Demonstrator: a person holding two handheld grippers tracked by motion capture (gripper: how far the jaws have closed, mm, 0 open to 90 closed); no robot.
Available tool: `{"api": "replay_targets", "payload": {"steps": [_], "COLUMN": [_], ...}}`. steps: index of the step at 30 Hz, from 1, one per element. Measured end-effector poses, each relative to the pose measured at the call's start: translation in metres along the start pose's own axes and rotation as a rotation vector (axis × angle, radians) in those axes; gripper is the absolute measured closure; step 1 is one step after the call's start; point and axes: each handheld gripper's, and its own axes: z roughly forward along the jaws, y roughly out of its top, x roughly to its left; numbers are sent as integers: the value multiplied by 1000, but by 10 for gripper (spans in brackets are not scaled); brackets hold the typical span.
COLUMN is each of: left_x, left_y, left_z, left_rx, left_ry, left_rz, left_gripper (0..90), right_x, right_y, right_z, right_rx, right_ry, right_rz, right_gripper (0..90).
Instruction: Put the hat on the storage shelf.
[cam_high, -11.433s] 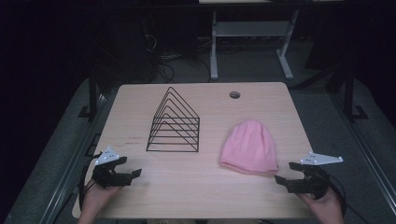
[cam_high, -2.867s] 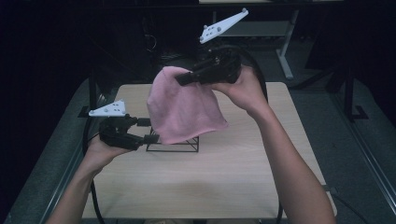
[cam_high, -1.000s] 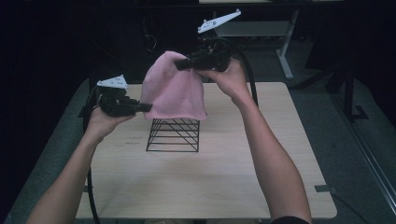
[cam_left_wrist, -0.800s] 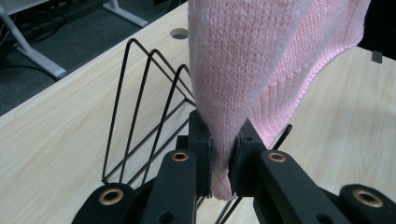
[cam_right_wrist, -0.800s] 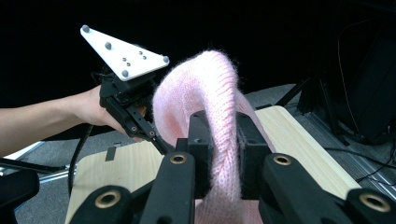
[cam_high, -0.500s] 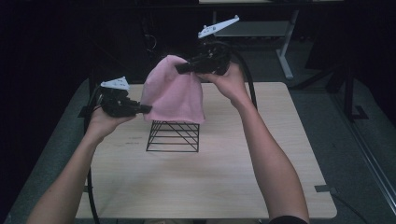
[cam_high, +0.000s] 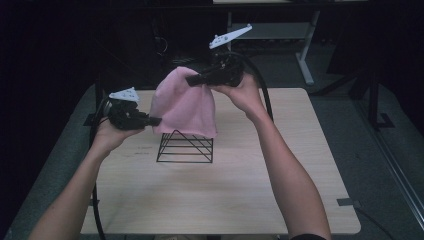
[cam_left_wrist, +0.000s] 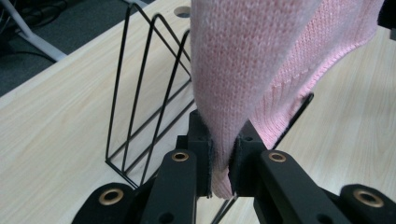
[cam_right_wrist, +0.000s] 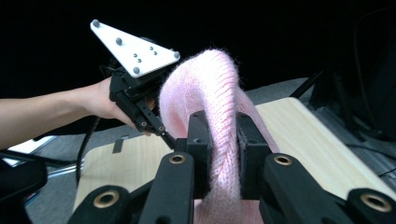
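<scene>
Both sets of jaws clamped on the pink beanie (cam_high: 182, 102): left gripper (cam_high: 150, 120) pinches its lower rim, right gripper (cam_high: 192, 79) its upper edge. The hat hangs between them, draped over the wire rack (cam_high: 185, 146) on the bench (cam_high: 225, 190), apex directly beneath; left gripper nearer the rack.

A: How's the light?
B: Dim all round the table (cam_high: 225, 200); its wood is evenly lit from above, the room behind near black.
A: Shadows?
B: Soft ones under the rack (cam_high: 185, 146). No glare.
A: Sharpness?
B: High view slightly soft. Up close the hat (cam_left_wrist: 252, 70) knit is crisp, the fingers (cam_left_wrist: 198, 154) faintly blurred.
</scene>
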Motion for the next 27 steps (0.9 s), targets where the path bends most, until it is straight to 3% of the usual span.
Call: {"api": "replay_targets", "payload": {"steps": [10, 27], "left_x": [-3, -3], "left_y": [-12, -35], "left_z": [1, 16], "left_rx": [7, 72], "left_ry": [5, 21], "left_rz": [6, 5], "left_gripper": [811, 811], "right_x": [6, 9], "right_y": [-8, -31], "right_z": [8, 28], "right_rx": [17, 63], "right_ry": [27, 82], "right_rz": [-10, -4], "right_gripper": [780, 768]}}
